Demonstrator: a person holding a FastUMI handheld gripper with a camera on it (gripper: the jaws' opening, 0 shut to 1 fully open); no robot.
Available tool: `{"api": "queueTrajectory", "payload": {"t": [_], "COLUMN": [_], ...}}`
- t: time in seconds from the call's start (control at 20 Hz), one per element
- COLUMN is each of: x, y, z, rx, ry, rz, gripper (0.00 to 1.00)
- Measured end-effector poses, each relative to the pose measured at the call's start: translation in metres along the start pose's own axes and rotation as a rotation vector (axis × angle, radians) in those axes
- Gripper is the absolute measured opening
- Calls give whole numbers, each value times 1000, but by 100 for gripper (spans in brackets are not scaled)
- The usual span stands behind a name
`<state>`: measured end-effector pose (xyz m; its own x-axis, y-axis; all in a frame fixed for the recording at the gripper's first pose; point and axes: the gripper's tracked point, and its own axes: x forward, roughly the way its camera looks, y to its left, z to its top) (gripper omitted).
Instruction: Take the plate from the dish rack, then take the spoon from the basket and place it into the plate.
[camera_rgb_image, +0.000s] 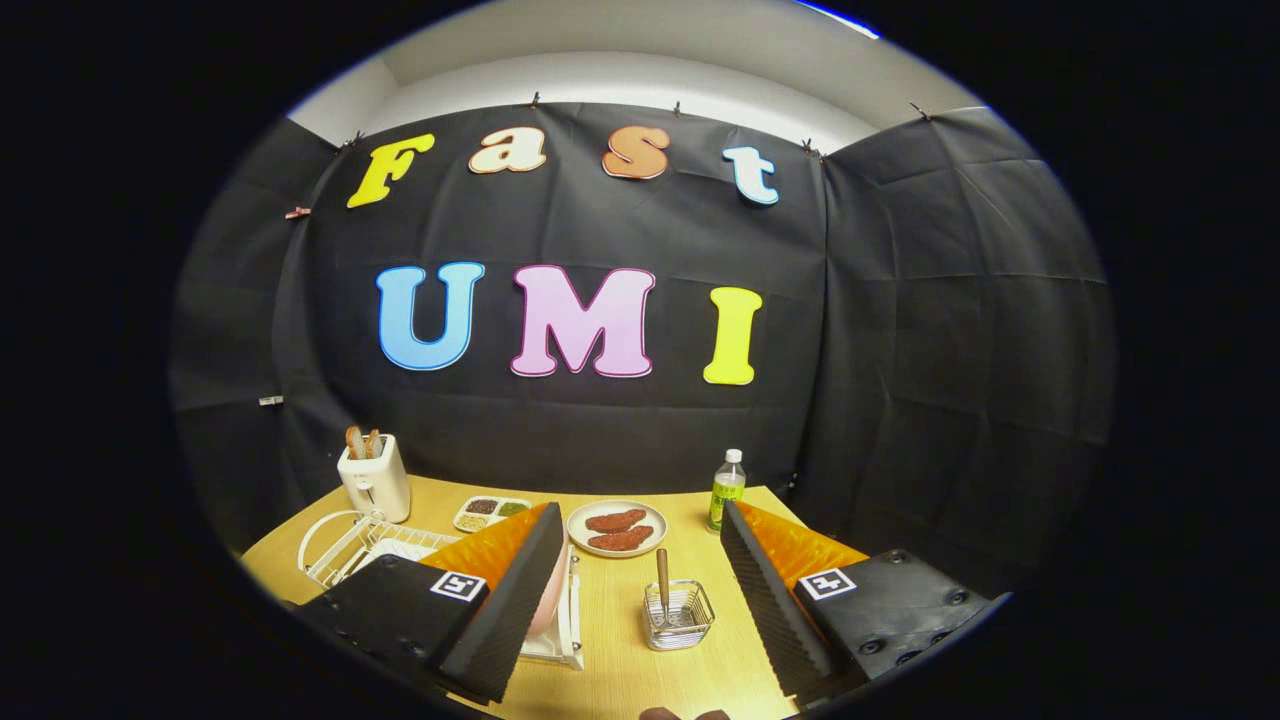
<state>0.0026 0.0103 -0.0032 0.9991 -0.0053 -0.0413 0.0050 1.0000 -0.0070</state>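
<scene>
The gripper (640, 600) hangs above the near part of the table (620, 650) with its fingers spread wide and nothing between them but bare wood and the basket (678, 616). That basket is a small wire cup standing just ahead of the fingers, nearer the right one, and the spoon (662, 580) stands upright in it, its wooden handle poking above the rim. To the left, the white wire rack (350, 545) sits near the table's left edge; a pale pink plate (552, 590) stands on edge in it, mostly hidden behind the left finger, so only a curved sliver shows beside the pad. Beyond the fingers, toward the back wall, a round dish (617, 528) holds two reddish-brown patties lying flat side by side. Left of it a small divided tray (491, 513) carries bits of food in separate compartments, too small to name. A white toaster (375, 478) at the back left corner has two slices of bread sticking up from its slots. A capped bottle (727, 490) with a green label stands upright at the back right, close to the table's far edge. Open wood lies between the basket and the dish, and again in front of the basket toward the near edge.
</scene>
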Motion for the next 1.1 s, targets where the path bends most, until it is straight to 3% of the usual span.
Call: {"api": "queueTrajectory", "payload": {"t": [0.55,1.1], "x": [39,119], "y": [38,76], "z": [4,-75], "rx": [-75,-219], "ry": [34,259], "rz": [48,-7], "gripper": [97,96]}}
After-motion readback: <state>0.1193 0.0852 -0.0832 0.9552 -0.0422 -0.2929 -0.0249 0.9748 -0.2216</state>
